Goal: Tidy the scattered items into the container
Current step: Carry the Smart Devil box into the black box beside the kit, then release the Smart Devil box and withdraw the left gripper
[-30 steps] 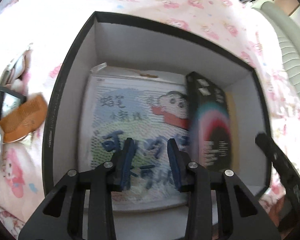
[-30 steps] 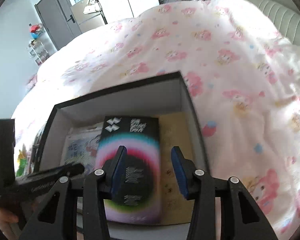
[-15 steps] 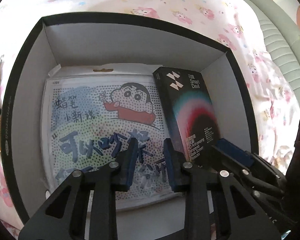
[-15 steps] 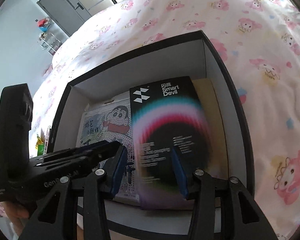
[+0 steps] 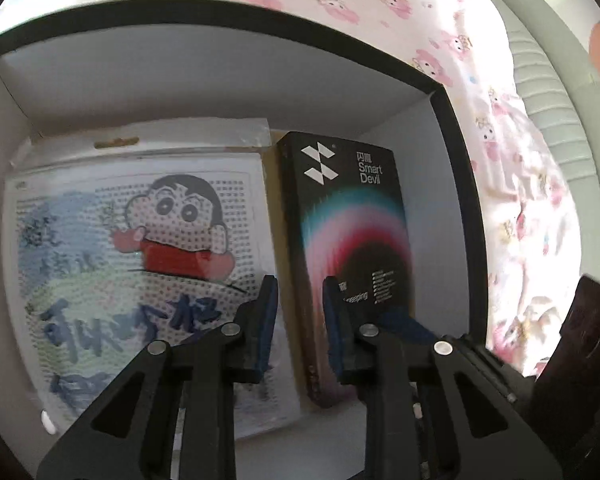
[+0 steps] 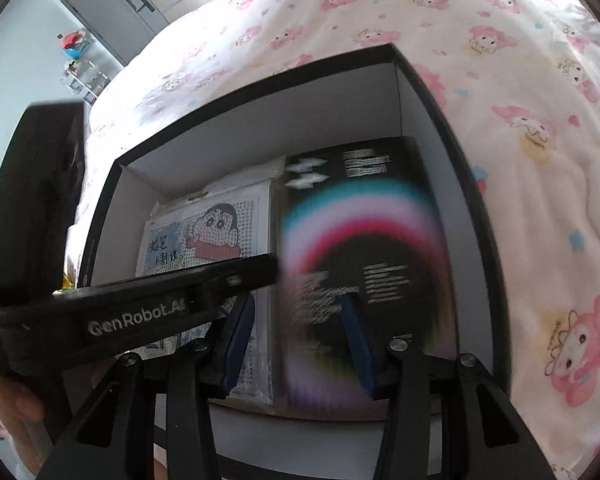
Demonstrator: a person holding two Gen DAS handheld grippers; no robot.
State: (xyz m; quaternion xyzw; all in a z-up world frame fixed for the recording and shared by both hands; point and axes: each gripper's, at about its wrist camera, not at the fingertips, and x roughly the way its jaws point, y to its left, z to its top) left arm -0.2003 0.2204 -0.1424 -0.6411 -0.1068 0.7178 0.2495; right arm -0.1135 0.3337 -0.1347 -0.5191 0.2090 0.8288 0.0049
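A black-rimmed box [image 5: 456, 128] with white walls sits on the bed, also in the right wrist view [image 6: 452, 128]. Inside lie a cartoon-print packet [image 5: 132, 248] on the left and a black Smart Devil box [image 5: 352, 216] on the right; the right wrist view shows both the packet [image 6: 212, 236] and the black box [image 6: 364, 248]. My left gripper [image 5: 298, 320] is open, low inside the box, over the seam between the two items. My right gripper [image 6: 296, 336] is open over the black box's near end, holding nothing. The left gripper's finger [image 6: 172, 292] crosses the right wrist view.
A pink cartoon-print bedsheet [image 6: 520, 120] surrounds the box. A padded grey headboard [image 5: 548, 92] lies to the right. A grey door [image 6: 112, 12] and shelves stand far back in the room. A hand [image 6: 16, 404] shows at lower left.
Both grippers have dropped lower and closer into the box. The left gripper has shifted right toward the black box. Both stay open and the items lie where they were.
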